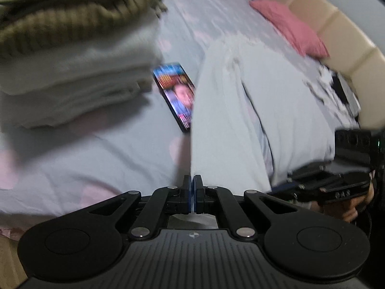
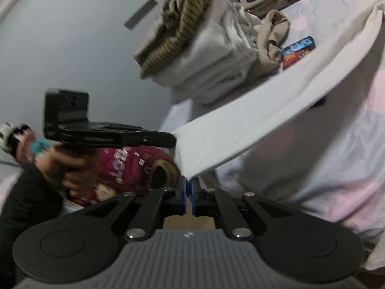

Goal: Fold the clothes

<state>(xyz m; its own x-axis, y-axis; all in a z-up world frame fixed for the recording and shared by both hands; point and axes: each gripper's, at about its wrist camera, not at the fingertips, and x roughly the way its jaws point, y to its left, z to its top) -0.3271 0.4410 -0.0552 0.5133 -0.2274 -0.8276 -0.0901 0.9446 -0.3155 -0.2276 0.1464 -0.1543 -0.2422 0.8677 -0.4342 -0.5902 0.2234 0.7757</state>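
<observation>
Step in hand: a fold under way, as I judge it; both grippers hold one edge of the white garment (image 1: 228, 110) lifted off the bed (image 1: 120, 159), the rest of it still lying on the sheet.
Left gripper (image 1: 193, 187): jaws clenched on the garment's edge, low centre of the left wrist view.
Right gripper (image 2: 188, 187): jaws nearly together, pinching a corner of the same cloth, which stretches away to the upper right.
Folded stack (image 2: 204, 55): white and tan striped pieces piled in the upper middle of the right wrist view, well apart from the held garment.
Next move: probably carrying the held edge across and laying it flat; both corners need to travel level, or the cloth will skew.
Phone (image 1: 176, 94): lit, just beside the garment's left edge.
Writing: pink item (image 2: 125, 163) at lower left bears white letters, too blurred to read.
Pink pillow (image 1: 291, 29): upper right, by the headboard.
</observation>
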